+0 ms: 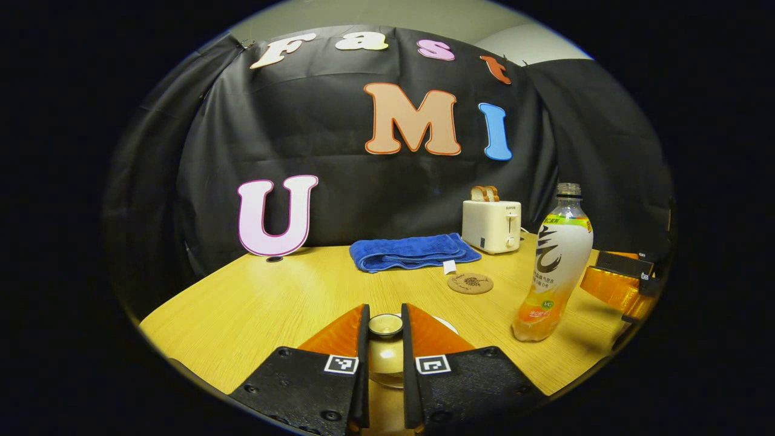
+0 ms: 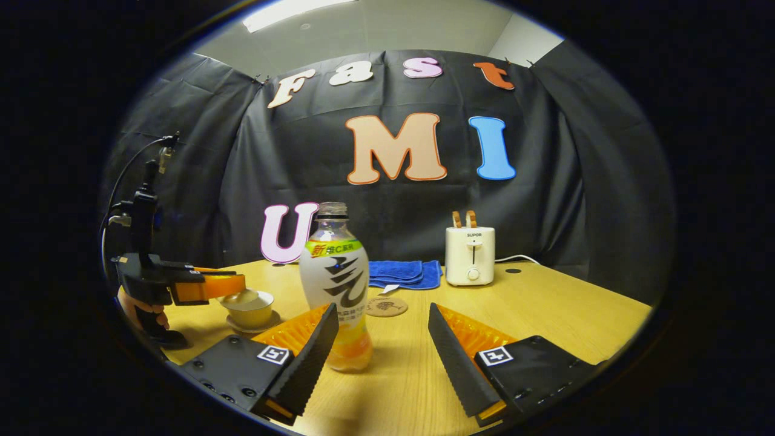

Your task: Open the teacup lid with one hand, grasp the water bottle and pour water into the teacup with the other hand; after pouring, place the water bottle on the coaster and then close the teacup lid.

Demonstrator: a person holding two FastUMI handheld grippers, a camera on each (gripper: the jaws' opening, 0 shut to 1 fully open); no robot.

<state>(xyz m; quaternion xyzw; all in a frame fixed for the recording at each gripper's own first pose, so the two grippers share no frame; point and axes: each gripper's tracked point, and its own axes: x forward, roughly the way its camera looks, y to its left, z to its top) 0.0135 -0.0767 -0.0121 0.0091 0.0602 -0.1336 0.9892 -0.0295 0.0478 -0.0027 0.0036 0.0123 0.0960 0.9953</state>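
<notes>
My left gripper (image 1: pixel 385 311) is shut on the knob of the teacup lid (image 1: pixel 385 327), and the pale teacup (image 1: pixel 385 366) shows between the fingers below it. In the right gripper view the teacup (image 2: pixel 249 309) stands on its saucer at the left, with the left gripper (image 2: pixel 237 284) over its lid. The uncapped water bottle (image 2: pixel 336 284) stands upright on the table, holding a little orange drink. My right gripper (image 2: pixel 382 307) is open, and the bottle stands just beyond its left fingertip, untouched. The round coaster (image 2: pixel 387 304) lies bare behind the bottle.
A folded blue towel (image 1: pixel 415 251) and a white toaster (image 1: pixel 491 225) holding toast sit at the back of the wooden table (image 1: pixel 254 303). In the left gripper view the bottle (image 1: pixel 554 266) stands right of the coaster (image 1: pixel 470 283), with the right gripper (image 1: pixel 608 277) beyond.
</notes>
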